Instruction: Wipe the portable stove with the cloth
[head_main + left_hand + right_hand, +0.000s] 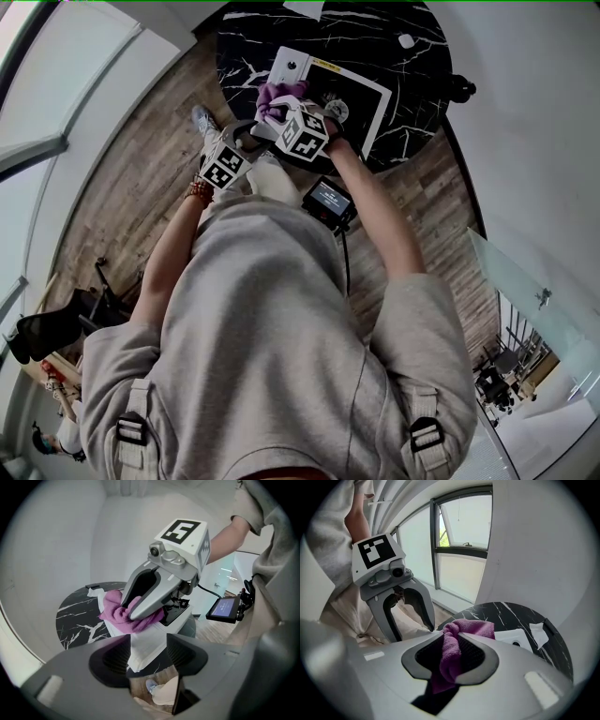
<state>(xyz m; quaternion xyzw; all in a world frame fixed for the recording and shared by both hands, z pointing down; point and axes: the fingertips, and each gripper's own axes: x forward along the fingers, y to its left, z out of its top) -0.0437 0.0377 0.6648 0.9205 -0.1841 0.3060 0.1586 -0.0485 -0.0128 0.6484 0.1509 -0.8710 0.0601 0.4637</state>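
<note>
Mid-wipe, my right gripper (452,641) pinches the cloth (471,629) against the portable stove (513,637), left gripper (148,641) agape and empty; next, sweep across.

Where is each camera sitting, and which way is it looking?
Head view: on the person's head, looking steeply down at the stove on the table; torso and both arms show.
Left gripper view: on the left tool, looking along its open jaws at the right tool gripping the cloth; a forearm shows.
Right gripper view: on the right tool, looking past the cloth at the left tool and a window; a sleeve shows.
Shared: all three show cloth, stove and table.
</note>
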